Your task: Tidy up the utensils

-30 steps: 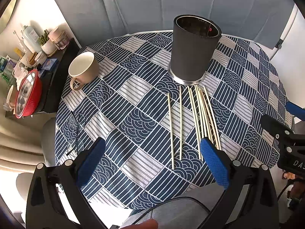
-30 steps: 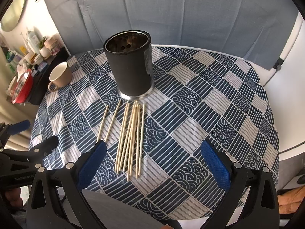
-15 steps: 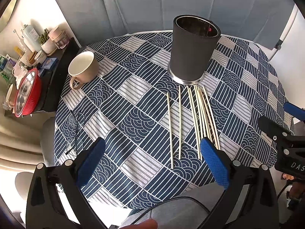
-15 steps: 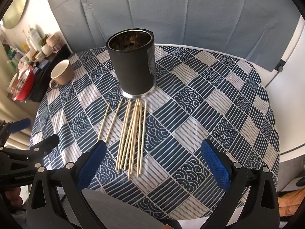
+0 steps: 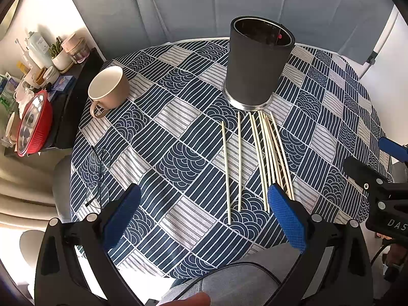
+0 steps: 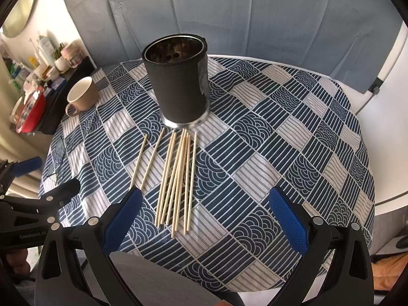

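Little has moved since before, both grippers, left gripper and right gripper, hovering wide and empty near the chopsticks; picking hasn't started, next grab one for the far holder.

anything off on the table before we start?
Chopsticks lie loose on the cloth in front of the upright holder, two apart at the left, the rest overlapping. Glasses sit near the table's left edge. Nothing spilled or damaged.

I am looking over a round table under a navy-and-white patterned cloth, with a beige mug sitting upright near its left edge and wire-rimmed glasses lying at the near-left rim. I am seeing a dark side shelf beyond the mug, carrying a red bowl, bottles and jars, and a grey-blue curtain hanging behind.
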